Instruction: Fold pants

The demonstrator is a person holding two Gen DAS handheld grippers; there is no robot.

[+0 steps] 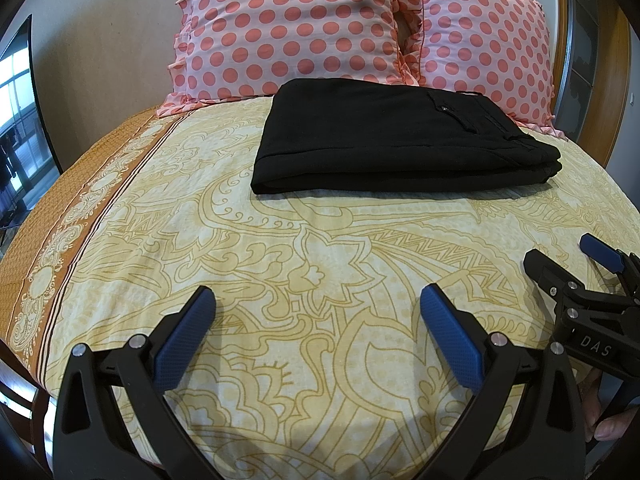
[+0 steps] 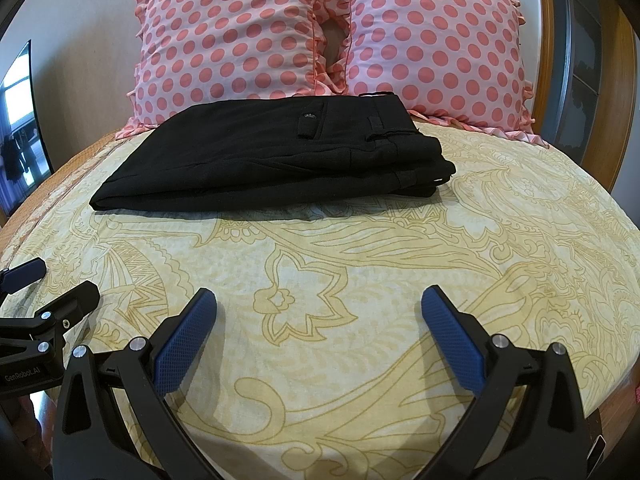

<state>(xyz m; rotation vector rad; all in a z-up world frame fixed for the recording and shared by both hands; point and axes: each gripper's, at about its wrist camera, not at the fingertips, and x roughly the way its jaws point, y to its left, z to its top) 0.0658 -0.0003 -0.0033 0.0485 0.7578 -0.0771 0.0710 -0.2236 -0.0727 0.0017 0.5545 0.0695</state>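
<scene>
Toward the head end of the bed, just in front of the two polka-dot pillows [image 1: 288, 28], the black pants [image 1: 392, 136] lie folded into a flat rectangular stack on the yellow paisley bedsheet [image 1: 280, 264]. Back pocket with its button faces up, waistband and belt loops sit at the stack's right end, the folded edge at its left. Far edge of the stack is touching or nearly touching the pillow ruffles; can't tell which. Left gripper [image 1: 318, 304] hangs over the bare sheet near the foot edge, tongs spread wide, blue pads [image 1: 188, 336] holding nothing, well apart from the pants. Right gripper [image 2: 318, 304] same story: tongs wide, nothing between them, over the sheet, well short of the stack. Each gripper shows at the edge of the other's view, side by side, not touching. Orange patterned border [image 1: 48, 248] of the sheet runs along the left bed edge. Wooden headboard frame [image 2: 548, 40] behind the pillows on the right; dark screen [image 2: 20, 120] against the wall at left.
</scene>
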